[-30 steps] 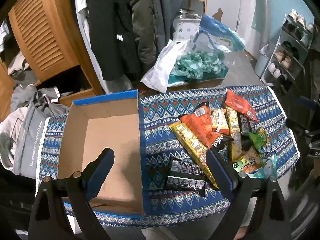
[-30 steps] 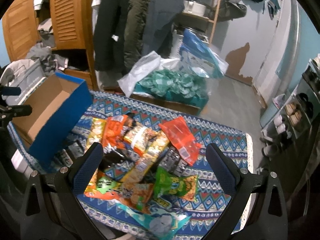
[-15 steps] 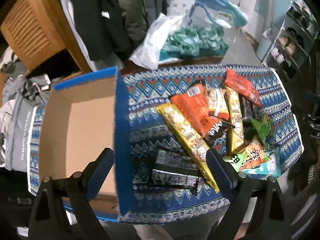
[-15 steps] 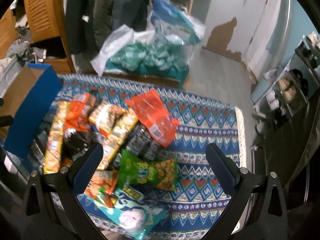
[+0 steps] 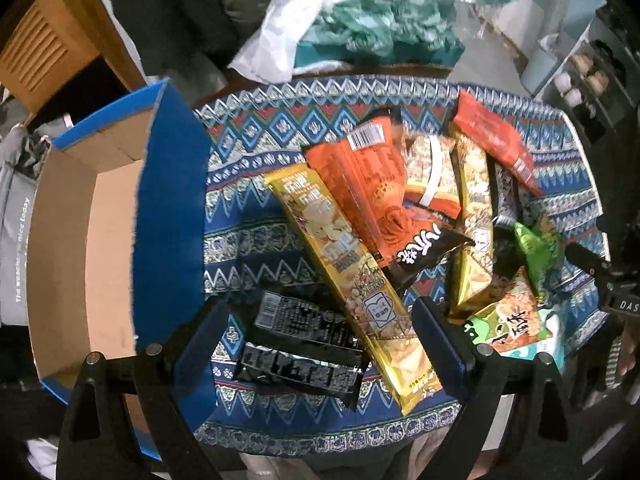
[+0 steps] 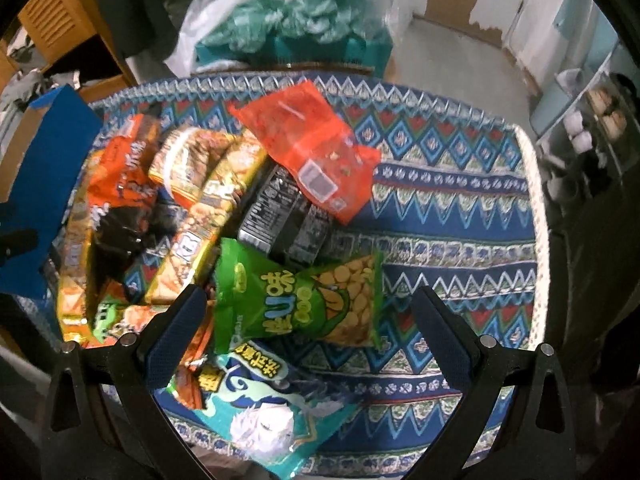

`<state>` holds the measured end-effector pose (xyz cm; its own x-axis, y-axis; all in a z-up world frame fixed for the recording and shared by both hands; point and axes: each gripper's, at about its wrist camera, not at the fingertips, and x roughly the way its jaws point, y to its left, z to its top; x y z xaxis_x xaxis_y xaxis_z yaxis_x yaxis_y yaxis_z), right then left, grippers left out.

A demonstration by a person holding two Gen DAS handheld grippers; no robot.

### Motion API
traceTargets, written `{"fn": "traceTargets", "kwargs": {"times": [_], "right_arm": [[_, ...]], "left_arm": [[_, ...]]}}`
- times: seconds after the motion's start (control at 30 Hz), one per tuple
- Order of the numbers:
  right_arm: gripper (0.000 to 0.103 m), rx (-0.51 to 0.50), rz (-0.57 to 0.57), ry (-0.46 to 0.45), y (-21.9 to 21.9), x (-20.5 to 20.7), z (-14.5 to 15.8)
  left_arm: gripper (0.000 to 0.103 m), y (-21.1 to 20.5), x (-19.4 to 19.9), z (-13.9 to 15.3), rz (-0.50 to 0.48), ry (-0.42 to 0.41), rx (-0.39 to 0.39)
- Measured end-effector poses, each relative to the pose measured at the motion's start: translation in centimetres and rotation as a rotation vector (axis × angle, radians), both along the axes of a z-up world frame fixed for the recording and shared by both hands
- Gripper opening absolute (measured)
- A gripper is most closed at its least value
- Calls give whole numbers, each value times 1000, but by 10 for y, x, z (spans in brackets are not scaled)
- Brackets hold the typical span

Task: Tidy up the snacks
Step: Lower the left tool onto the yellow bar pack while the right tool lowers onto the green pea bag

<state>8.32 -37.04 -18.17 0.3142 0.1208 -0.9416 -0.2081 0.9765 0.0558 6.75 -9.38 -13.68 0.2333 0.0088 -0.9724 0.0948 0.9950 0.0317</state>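
Several snack packets lie in a heap on a patterned blue cloth (image 5: 248,184). My left gripper (image 5: 320,320) is open and empty above two black packets (image 5: 304,348) and a long yellow packet (image 5: 352,272). An open blue cardboard box (image 5: 172,208), empty inside, stands to its left. My right gripper (image 6: 310,308) is open and empty above a green snack bag (image 6: 304,300), with a teal bag (image 6: 264,412) below it and a red-orange bag (image 6: 312,148) beyond. The box also shows in the right wrist view (image 6: 52,148) at far left.
Behind the table are a white plastic bag (image 5: 276,40) and a teal bundle (image 5: 380,36). A wooden louvred cabinet (image 5: 44,44) and hanging coats stand at back left. A shoe rack (image 5: 592,76) stands at right. A grey bag (image 5: 16,240) lies left of the box.
Both grippers have moved down and forward toward the table, so the snacks look larger. The left one shifted right, from over the box to over the black packets. Both stayed open.
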Motion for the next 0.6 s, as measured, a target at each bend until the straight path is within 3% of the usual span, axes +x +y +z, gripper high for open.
{"fn": "traceTargets", "kwargs": {"times": [0.23, 0.6], "right_arm": [[101, 23, -32, 101, -5, 17, -37], [101, 31, -38, 146, 0, 30, -76]], "left_arm": [[94, -14, 12, -28, 14, 61, 13], [94, -32, 24, -63, 3, 150, 16]]}}
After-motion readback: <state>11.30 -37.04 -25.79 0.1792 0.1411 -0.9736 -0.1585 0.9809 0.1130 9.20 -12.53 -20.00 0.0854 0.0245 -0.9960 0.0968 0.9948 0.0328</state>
